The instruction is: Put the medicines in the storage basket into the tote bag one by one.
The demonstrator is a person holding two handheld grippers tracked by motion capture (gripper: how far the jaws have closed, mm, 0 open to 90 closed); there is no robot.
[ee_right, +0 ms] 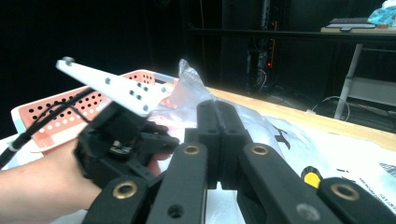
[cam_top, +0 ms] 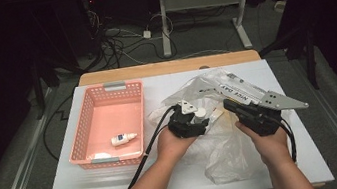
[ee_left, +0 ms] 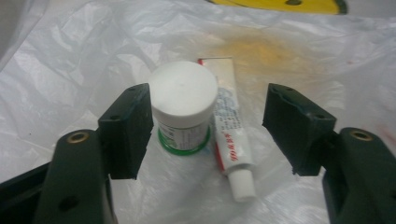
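A clear plastic bag [cam_top: 226,156] lies crumpled on the white table top. Inside it stand a white-capped jar [ee_left: 183,93] with a green base and, right beside it, a white tube [ee_left: 231,135] with red print. My left gripper [ee_left: 210,107] is open around both; the jar sits close to the left jaw, and I cannot tell if they touch. From above, my left gripper [cam_top: 195,116] reaches into the bag's mouth at the jar [cam_top: 200,112]. My right gripper [ee_right: 217,109] has its jaws pressed together on a fold of the bag [ee_right: 189,86], and holds the bag's right side [cam_top: 228,104].
A pink perforated basket [cam_top: 79,133] stands at the left of the table and holds a small white bottle [cam_top: 123,139]. The white table top [cam_top: 119,182] has bare room in front. A yellow object [ee_left: 280,4] lies beyond the bag. Cables and desk legs are on the floor behind.
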